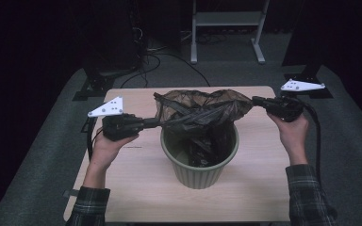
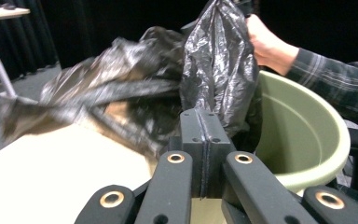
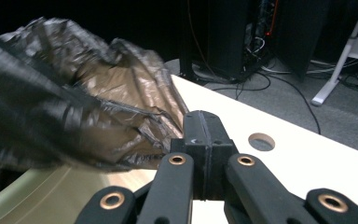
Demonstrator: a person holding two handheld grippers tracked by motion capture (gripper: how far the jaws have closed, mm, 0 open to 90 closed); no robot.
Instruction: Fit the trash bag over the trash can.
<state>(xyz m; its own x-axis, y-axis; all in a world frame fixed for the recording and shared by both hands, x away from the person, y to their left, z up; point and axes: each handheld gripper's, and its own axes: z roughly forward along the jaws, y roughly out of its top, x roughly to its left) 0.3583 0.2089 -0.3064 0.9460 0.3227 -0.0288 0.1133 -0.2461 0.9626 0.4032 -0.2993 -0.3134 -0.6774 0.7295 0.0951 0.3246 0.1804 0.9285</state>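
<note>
Bag [image 1: 202,110] — partly inside green bin [image 1: 200,176]

You are working with two tongs, the left tongs [image 1: 156,123] and the right tongs [image 1: 256,100], one in each hand. Sitting on your one table [image 1: 136,188] is one green bin [image 1: 199,175], and one black plastic bag [image 1: 202,110] is stretching above it.

A thin, crinkled, translucent black plastic bag [image 1: 202,110] is stretched wide above a round, ribbed, pale green plastic bin [image 1: 200,169], its lower part hanging down inside. The bin stands upright at the middle of the table.
</note>
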